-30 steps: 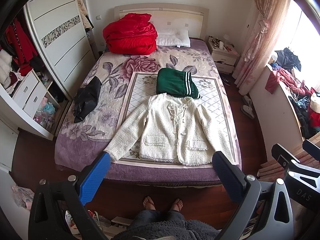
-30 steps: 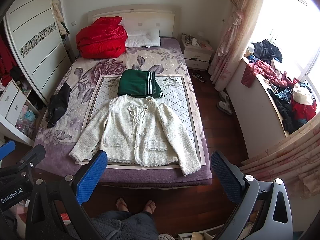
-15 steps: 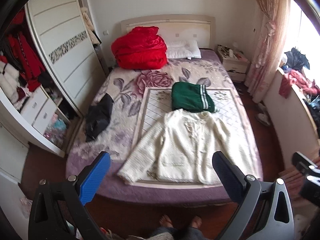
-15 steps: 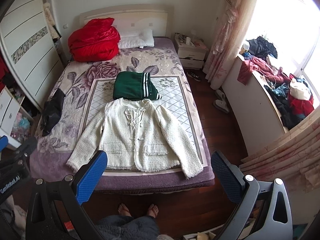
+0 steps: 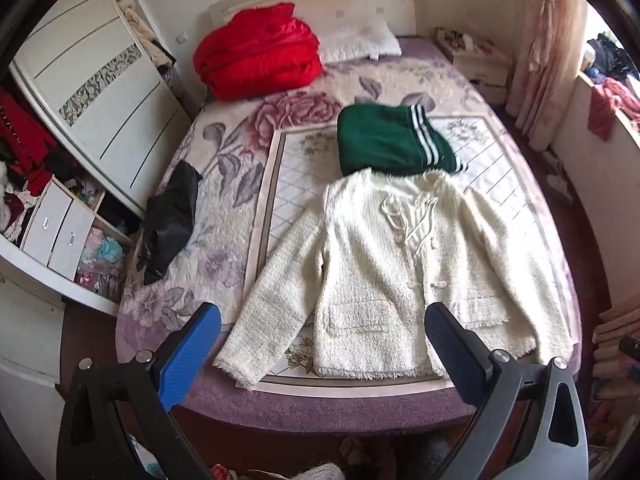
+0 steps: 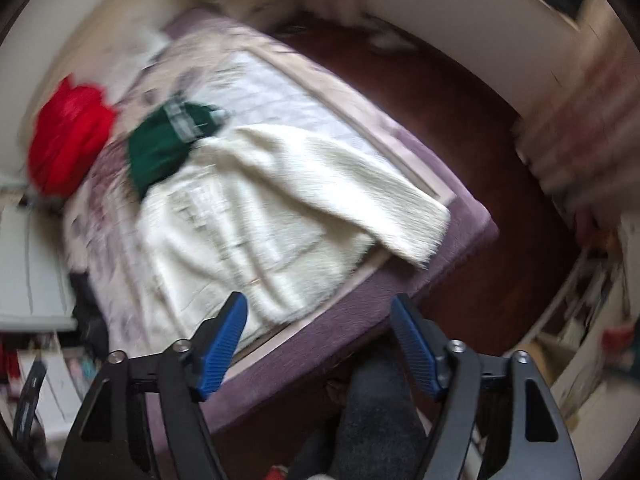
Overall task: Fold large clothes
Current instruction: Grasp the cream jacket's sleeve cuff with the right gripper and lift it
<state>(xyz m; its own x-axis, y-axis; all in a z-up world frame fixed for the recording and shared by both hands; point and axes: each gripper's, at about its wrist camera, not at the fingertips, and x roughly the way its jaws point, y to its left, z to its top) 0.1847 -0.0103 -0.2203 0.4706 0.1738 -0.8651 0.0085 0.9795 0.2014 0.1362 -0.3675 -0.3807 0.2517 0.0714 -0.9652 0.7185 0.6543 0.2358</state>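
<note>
A cream fuzzy jacket (image 5: 400, 272) lies flat, front up, sleeves spread, on a quilted mat on the bed (image 5: 248, 400). A folded green garment with white stripes (image 5: 388, 140) lies just beyond its collar. My left gripper (image 5: 320, 344) is open and empty above the jacket's hem and left sleeve cuff. In the blurred, tilted right wrist view the jacket (image 6: 256, 208) and the green garment (image 6: 164, 148) show too. My right gripper (image 6: 320, 340) is open and empty above the bed's foot edge, near the jacket's right sleeve cuff.
A red quilt (image 5: 260, 52) and a white pillow (image 5: 360, 40) lie at the headboard. A black garment (image 5: 168, 220) lies at the bed's left edge. A wardrobe with drawers (image 5: 60, 220) stands left. A nightstand (image 5: 476, 60) and curtain stand right.
Both grippers have moved down and closer to the bed's foot. The right gripper has rolled and swung right, blurring its view. The jacket has not moved.
</note>
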